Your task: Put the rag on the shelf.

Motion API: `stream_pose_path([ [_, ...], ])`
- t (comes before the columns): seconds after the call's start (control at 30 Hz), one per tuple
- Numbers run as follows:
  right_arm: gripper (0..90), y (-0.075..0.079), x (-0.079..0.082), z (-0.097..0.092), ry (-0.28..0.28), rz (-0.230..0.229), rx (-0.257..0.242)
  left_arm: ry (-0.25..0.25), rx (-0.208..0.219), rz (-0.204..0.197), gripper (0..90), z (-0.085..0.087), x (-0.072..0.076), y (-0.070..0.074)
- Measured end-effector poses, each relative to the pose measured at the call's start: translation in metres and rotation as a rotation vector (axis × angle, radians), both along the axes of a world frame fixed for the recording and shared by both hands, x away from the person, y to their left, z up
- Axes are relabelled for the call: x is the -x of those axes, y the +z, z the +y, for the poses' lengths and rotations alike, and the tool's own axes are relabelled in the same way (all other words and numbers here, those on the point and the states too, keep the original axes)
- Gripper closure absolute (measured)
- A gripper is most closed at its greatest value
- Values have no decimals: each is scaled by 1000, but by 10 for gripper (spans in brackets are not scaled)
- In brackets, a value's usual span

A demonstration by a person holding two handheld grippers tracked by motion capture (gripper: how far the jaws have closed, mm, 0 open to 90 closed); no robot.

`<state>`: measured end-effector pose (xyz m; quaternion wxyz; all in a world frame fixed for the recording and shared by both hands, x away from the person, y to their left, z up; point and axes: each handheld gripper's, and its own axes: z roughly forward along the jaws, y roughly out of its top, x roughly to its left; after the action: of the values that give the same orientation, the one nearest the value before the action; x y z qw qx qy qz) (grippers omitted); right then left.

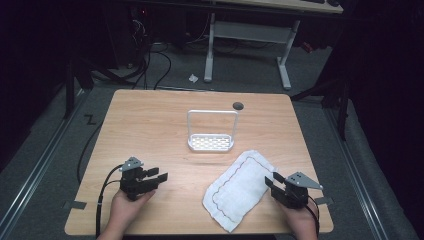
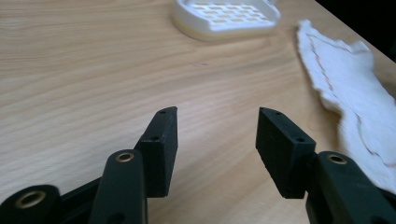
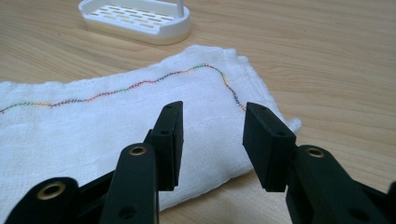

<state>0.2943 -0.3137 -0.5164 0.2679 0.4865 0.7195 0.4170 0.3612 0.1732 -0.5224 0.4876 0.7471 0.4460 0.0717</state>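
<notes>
My right gripper (image 3: 212, 140) hangs w/ jaws apart, nothing held, just over the near edge of the white cloth (image 3: 116, 121). Left gripper (image 2: 217, 149) is wide open too, empty, above bare table (image 1: 150, 130), cloth well off to its right. White rack (image 1: 211, 142) stands beyond the cloth, mid-table.
</notes>
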Motion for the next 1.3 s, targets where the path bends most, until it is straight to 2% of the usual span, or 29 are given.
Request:
stream_pose_path([
  [0.27, 585, -9, 2, -4, -2, 26, 25, 8, -16, -14, 475, -5, -3, -1],
  [0.43, 587, -10, 3, -12, -13, 30, 2, -11, -38, -22, 479, -14, -1, -4],
  [0.57, 609, -10, 2, -17, -26, 33, -15, -45, -30, -23, 593, -23, 1, -5],
  [0.63, 617, -10, 1, -19, -26, 30, -17, -77, -19, -25, 719, -29, 2, -5],
  [0.73, 619, -9, 0, -20, -25, 30, -21, -100, -69, -66, 870, -43, 7, -3],
  [0.77, 623, -9, 1, -20, -23, 30, -21, -106, -69, -74, 896, -48, 8, -2],
  [0.8, 625, -9, 1, -20, -20, 28, -20, -118, -61, -69, 899, -53, 8, -1],
  [0.9, 626, -8, 1, -19, -16, 23, -22, -150, -85, -89, 900, -67, 11, 1],
  [1.07, 626, -10, 2, -20, -13, 32, -20, -202, -99, -75, 899, -96, 10, -1],
  [1.2, 626, -10, 2, -18, -7, 29, -12, -237, -59, -69, 899, -122, 7, 3],
  [1.3, 626, -10, 1, -18, -3, 29, -13, -293, -71, -69, 900, -145, 8, 5],
])
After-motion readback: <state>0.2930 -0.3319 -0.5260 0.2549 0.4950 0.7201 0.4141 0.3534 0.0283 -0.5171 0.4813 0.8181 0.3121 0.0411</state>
